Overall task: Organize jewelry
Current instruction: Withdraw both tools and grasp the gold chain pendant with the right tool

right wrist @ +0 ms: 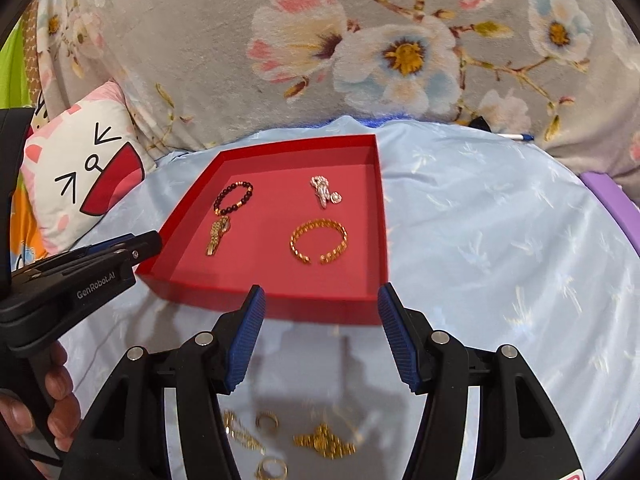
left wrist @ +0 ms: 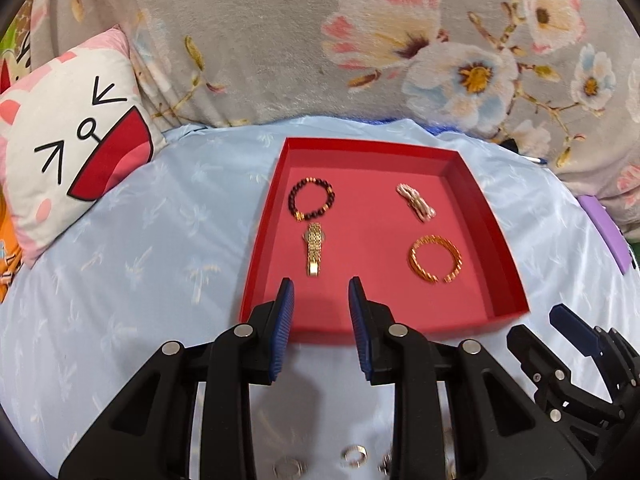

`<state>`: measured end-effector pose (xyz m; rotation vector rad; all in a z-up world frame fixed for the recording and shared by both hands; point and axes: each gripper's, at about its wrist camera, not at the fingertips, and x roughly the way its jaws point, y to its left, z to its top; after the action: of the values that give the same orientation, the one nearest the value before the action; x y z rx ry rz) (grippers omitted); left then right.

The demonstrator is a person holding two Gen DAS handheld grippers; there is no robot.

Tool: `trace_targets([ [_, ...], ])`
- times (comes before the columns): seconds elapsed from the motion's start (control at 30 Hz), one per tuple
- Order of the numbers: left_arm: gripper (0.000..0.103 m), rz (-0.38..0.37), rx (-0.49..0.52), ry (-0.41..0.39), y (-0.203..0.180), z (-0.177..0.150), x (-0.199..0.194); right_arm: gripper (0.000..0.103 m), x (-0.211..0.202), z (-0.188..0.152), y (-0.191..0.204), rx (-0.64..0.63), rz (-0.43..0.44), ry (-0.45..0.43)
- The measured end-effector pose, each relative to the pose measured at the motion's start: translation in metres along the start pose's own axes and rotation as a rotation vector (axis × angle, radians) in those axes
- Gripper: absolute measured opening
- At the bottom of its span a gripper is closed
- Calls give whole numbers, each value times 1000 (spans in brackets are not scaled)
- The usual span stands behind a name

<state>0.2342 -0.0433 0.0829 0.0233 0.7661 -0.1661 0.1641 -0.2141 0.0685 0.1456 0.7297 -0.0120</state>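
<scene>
A red tray lies on the light blue cloth. It holds a dark beaded bracelet, a gold watch, a pale pink-silver piece and a gold open bangle. My left gripper is open and empty over the tray's near edge. My right gripper is open and empty, just before the tray's near wall. Loose rings and a gold watch lie on the cloth beneath the grippers.
A cat-face pillow sits at the left. A floral grey blanket rises behind the tray. A purple object lies at the right edge. A pen lies at the far right.
</scene>
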Motion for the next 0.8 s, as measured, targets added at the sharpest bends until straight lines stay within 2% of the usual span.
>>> trace_targets([
  [0.37,28,27,-26,20,13,-50,-36,58,-46,-47,-15,46,-4,23],
  [0.53,28,59,-36,37,26,-74,-43,58,-55,-69,-20,55,-10,49],
  [0.8,28,59,-88,84,51,-112,-51,57,-61,-104,-24,49,-18,95],
])
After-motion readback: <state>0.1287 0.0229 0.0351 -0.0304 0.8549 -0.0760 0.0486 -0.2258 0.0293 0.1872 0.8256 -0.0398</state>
